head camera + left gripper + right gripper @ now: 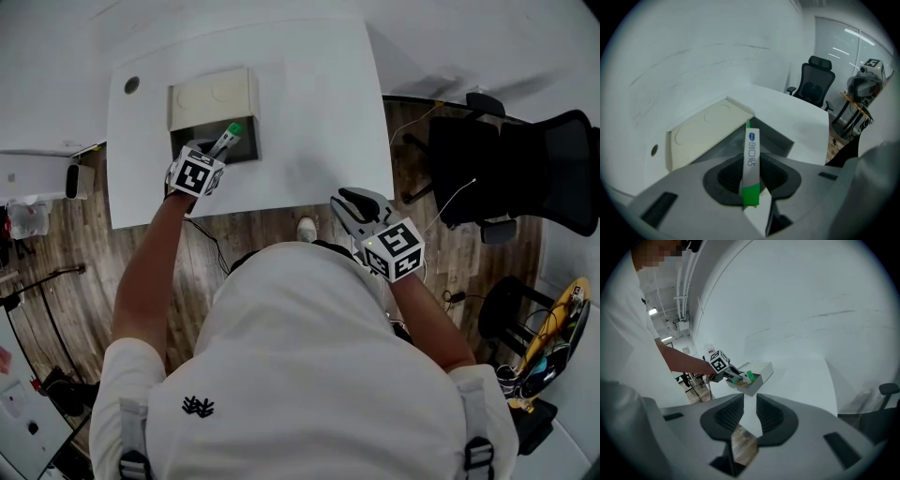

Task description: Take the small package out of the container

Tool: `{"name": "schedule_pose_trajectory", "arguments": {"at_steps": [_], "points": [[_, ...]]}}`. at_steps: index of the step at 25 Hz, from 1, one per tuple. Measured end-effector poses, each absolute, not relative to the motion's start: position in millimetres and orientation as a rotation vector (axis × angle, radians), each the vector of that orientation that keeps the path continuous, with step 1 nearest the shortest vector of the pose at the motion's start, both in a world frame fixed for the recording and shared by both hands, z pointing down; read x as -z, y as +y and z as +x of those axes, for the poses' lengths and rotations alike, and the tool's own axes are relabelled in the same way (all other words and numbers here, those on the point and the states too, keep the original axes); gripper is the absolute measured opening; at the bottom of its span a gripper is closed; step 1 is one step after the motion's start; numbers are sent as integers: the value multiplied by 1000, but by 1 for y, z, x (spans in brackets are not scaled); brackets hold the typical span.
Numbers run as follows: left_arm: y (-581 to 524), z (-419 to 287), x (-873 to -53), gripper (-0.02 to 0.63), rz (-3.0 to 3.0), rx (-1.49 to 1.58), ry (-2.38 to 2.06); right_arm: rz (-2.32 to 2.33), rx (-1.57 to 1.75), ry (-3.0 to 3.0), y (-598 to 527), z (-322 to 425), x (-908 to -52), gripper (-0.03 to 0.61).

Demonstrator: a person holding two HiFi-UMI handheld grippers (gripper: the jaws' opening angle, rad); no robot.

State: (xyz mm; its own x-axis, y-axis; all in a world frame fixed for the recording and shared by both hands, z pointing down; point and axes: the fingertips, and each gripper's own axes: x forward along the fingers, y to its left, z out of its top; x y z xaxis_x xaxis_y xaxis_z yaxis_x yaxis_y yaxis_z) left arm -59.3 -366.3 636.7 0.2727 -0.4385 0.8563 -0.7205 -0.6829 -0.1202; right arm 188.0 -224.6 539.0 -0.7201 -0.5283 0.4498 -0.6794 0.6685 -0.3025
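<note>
Closest of all is the person's white shirt (309, 356), filling the lower half of the head view, with both forearms reaching out past it. At 10 o'clock from the shirt, the left hand-held gripper (220, 148) is over the open front of the container (214, 94), a cream box that sits toward 11 o'clock on the white table (319, 112). Its jaws are clamped on the small package (751, 154), a slim white sachet with a green end and blue print, which stands upright between the pads with its far tip pointing at the container's dark opening. Whether that tip is already clear of the box, no view settles. The right hand-held gripper (750, 414) hangs off the table's edge at about 5 o'clock from the container, jaws a little apart with nothing between them, only table edge and wooden floor showing through the gap. My reading is that the grasp is made and the lift-out is the step in hand. Next comes a steady pull up and back toward 6 o'clock, keeping the pinch firm on such a thin packet so it does not slip or snag on the rim, then setting it down on bare table.
</note>
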Motion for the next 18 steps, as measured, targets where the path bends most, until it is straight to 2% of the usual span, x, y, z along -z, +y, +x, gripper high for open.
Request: {"name": "schedule_pose_trajectory", "arguments": {"at_steps": [18], "points": [[-321, -58, -547, 97, 2366, -969, -1117, 911, -592, -2602, -206, 130, -524, 48]]}}
